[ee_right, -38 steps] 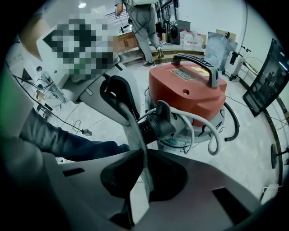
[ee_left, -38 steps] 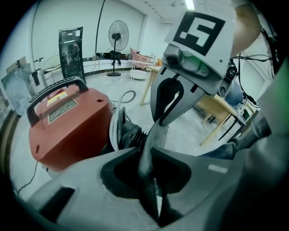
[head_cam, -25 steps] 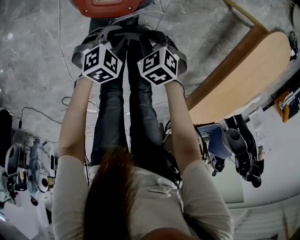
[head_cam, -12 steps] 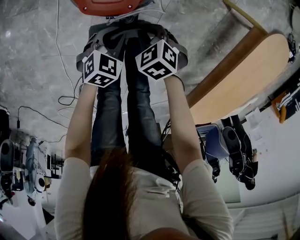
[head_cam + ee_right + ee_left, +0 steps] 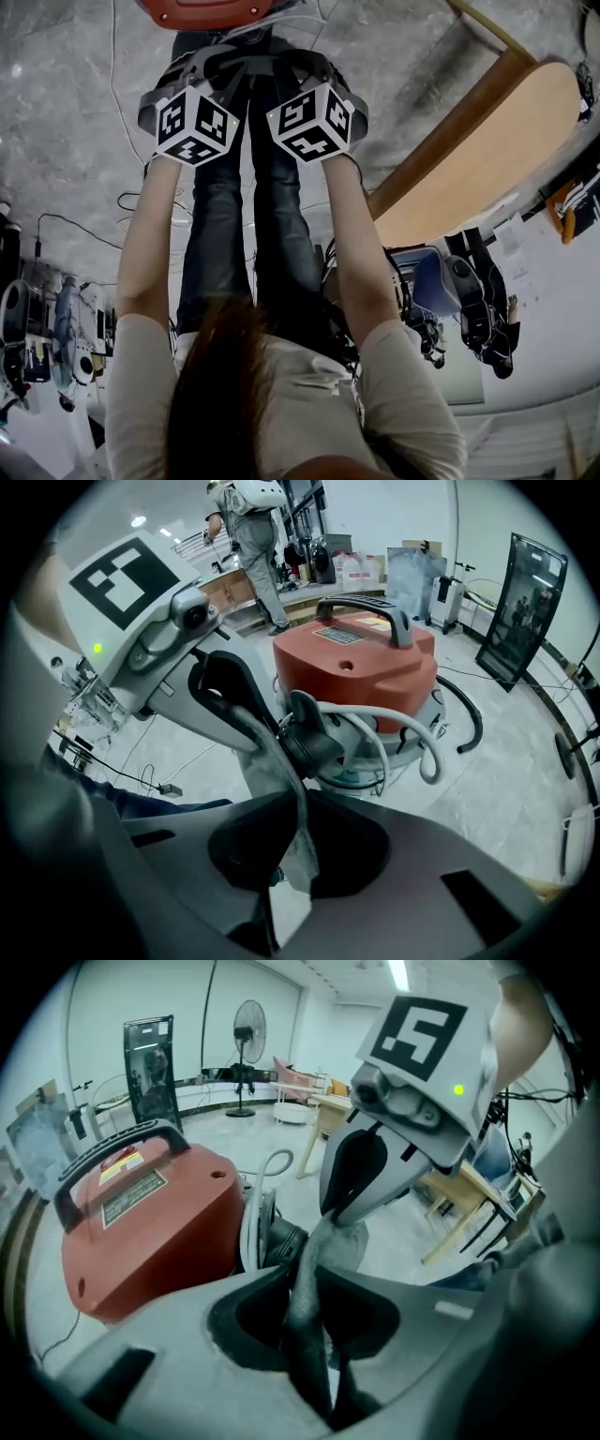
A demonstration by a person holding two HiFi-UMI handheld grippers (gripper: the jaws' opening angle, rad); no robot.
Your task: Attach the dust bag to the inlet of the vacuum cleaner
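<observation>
A red vacuum cleaner [image 5: 211, 11] [image 5: 141, 1232] [image 5: 361, 663] stands on the floor just beyond both grippers. Its black inlet [image 5: 281, 1241] [image 5: 314, 747] faces them. The grey fabric dust bag [image 5: 342, 1241] [image 5: 267, 761] is stretched between the two grippers, close in front of the inlet. My left gripper [image 5: 211, 66] [image 5: 314, 1335] pinches one edge of the bag, and its jaws are opening with the fabric still between them. My right gripper [image 5: 300, 66] [image 5: 281, 855] is shut on the other edge. Each gripper shows in the other's view, the right one [image 5: 352, 1185] and the left one [image 5: 225, 696].
A grey hose [image 5: 412, 733] loops around the vacuum's base. A wooden table [image 5: 478, 159] stands to the right, and cables [image 5: 141, 202] lie on the floor at the left. A fan [image 5: 248, 1044], a black panel [image 5: 525, 592] and a person [image 5: 248, 527] are farther off.
The left gripper has tilted slightly and drifted a little left in the head view. Both grippers stay over the vacuum with the bag between them.
</observation>
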